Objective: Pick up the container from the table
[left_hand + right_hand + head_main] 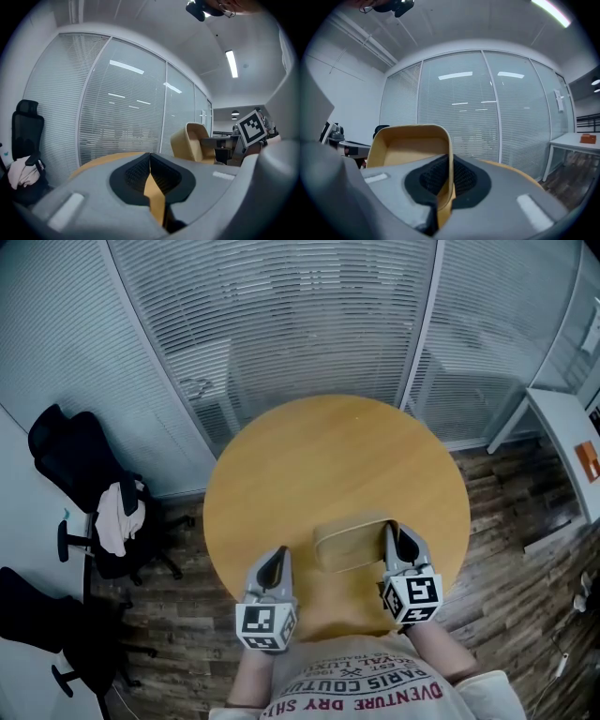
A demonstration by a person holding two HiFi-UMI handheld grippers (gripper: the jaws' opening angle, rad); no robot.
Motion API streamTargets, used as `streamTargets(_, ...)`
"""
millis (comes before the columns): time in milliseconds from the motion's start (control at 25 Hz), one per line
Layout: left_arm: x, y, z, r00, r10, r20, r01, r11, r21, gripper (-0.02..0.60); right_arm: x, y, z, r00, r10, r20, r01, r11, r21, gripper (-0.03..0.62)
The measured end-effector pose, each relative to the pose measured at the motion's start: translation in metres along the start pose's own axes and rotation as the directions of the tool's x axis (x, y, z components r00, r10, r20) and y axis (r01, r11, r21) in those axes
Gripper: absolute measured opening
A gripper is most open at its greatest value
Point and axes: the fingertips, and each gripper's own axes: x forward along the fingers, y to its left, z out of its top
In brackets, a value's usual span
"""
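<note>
Two grippers, one holding the container.
Head view: tan container (352, 542) near the round surface's (309, 456) front edge, right gripper (391, 532) at its side, left gripper (278, 557) apart. Left gripper view: fingers (133, 173) pressed together, empty. Right gripper view: fingers pinch the container's wall.

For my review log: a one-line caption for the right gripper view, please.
Right gripper shut on one wall of the tan container, glass partition with blinds behind.

Round wooden table (328, 456); tan container (349, 542) near its front edge.
</note>
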Motion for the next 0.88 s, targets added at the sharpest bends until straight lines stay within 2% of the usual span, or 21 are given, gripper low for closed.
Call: streamTargets(880,-0.0015,0.0013,0.0015,1.000,0.012,0.005,-0.012,1.000,-0.003,0.008,0.0014,0.0047,-0.0085,1.000,0.014,-0.028,-0.013,0.999,0.044,0.005)
